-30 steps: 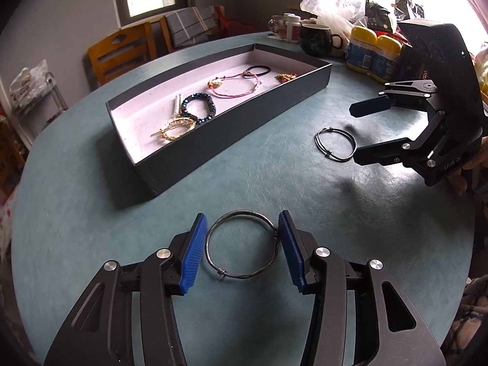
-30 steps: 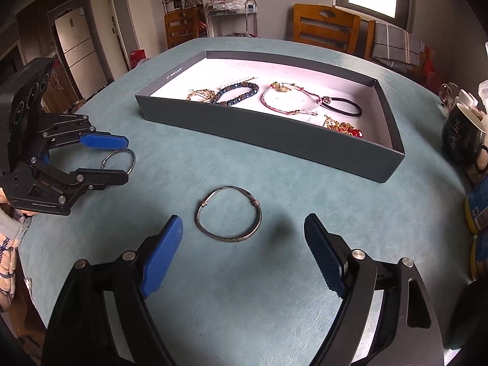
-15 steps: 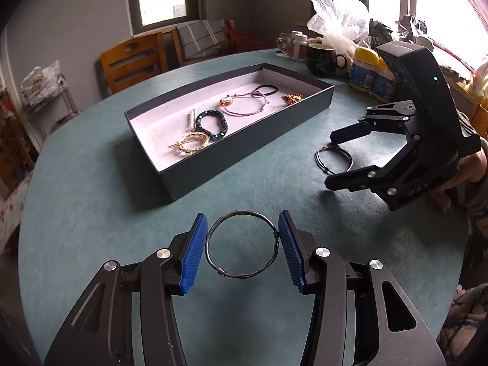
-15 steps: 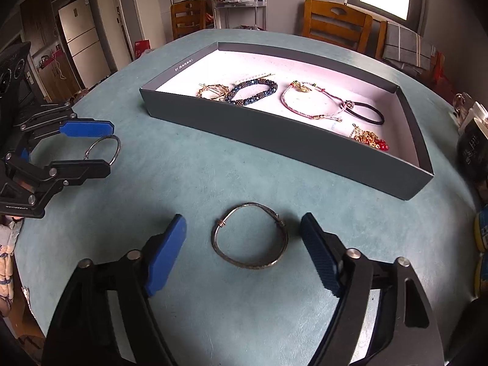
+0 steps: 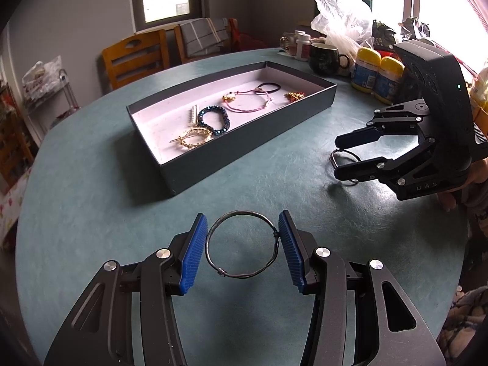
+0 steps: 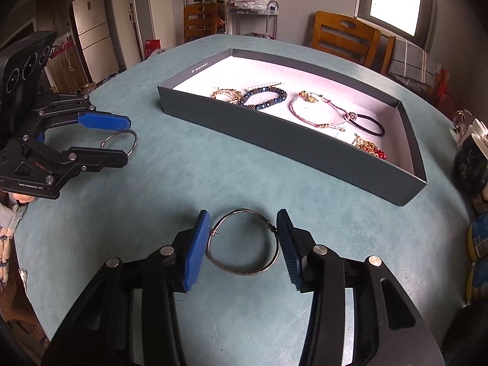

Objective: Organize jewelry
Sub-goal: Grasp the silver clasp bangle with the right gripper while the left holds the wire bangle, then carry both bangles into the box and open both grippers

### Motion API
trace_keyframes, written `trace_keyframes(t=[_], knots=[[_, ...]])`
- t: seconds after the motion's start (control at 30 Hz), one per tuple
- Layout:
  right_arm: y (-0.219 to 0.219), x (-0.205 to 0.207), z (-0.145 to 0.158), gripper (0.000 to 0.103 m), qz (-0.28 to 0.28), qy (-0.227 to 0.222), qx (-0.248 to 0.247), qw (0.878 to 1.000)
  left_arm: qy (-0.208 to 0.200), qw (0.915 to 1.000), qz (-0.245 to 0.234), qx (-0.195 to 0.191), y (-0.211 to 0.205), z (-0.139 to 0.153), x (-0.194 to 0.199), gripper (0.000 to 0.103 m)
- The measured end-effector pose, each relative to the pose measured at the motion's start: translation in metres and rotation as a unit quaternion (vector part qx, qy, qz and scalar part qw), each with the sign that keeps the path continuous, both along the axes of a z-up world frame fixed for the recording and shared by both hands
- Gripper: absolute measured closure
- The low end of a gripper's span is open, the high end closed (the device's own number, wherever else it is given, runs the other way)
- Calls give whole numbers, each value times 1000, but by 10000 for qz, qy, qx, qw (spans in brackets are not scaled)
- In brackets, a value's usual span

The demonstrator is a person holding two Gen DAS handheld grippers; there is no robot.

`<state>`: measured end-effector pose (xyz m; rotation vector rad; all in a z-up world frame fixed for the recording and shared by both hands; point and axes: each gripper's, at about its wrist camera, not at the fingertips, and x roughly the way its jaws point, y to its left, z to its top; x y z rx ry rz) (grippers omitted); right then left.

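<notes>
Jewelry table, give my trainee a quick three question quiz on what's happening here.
1. True or false: the blue beaded bracelet lies inside the box.
2. Which gripper grips the thin wire bangle: A, the left gripper, or B, the right gripper?
3. Counting the thick silver bangle, how many bangles are outside the box?

Key: 1 true. 2 A. 3 two.
</notes>
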<state>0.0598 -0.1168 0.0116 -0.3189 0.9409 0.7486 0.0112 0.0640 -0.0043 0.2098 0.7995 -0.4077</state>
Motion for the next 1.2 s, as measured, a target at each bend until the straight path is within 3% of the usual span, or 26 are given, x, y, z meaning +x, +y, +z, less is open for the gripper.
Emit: trace_keyframes(t=[0.1, 0.13, 0.17, 0.37, 0.43, 0.5, 0.53, 0.7, 0.87, 0.93, 0.97, 1.0, 1.2], knots=[[-3, 1, 11, 58, -56, -92, 112, 9999, -35, 10000, 3, -21, 0, 4, -1, 52], [-3, 2, 15, 64, -57, -112, 152, 9998, -59, 10000, 8, -25, 0, 6, -1, 52], [-4, 4, 17, 84, -64, -80, 181, 9998, -98, 9999, 32, -30, 1, 9, -1, 52], [-4, 9, 18, 86, -144, -25, 160, 9998, -194, 9997, 63, -105, 0, 19, 0, 52], [-3, 6, 16, 76, -165, -86, 60, 9998, -179, 9998, 51, -89, -1, 18, 1, 52], [-4, 2, 14, 30, -242, -240, -51, 9994, -154, 9998, 35, -78, -3, 16, 1, 52], [-5, 0, 14, 28, -312, -347, -138, 9988, -138, 9999, 25, -75, -4, 14, 2, 52], [-20, 5, 5, 28, -812, -43, -73, 9967, -109, 9999, -44, -68, -7, 10, 2, 52], [-15, 11, -8, 29, -886, 279, -5, 9957, -104, 9999, -73, -99, -10, 9, 4, 52], [-8, 10, -11, 37, -793, 208, -139, 9965, -117, 9998, -82, -100, -9, 10, 3, 52], [-6, 9, -10, 51, -719, 184, -112, 9972, -118, 9999, -73, -102, -9, 10, 3, 52], [-4, 8, -9, 56, -643, 161, -90, 9978, -112, 9999, -68, -105, -9, 10, 3, 52], [-8, 6, -6, 57, -517, 150, 11, 9985, -125, 9999, -23, -91, -7, 12, 2, 52]])
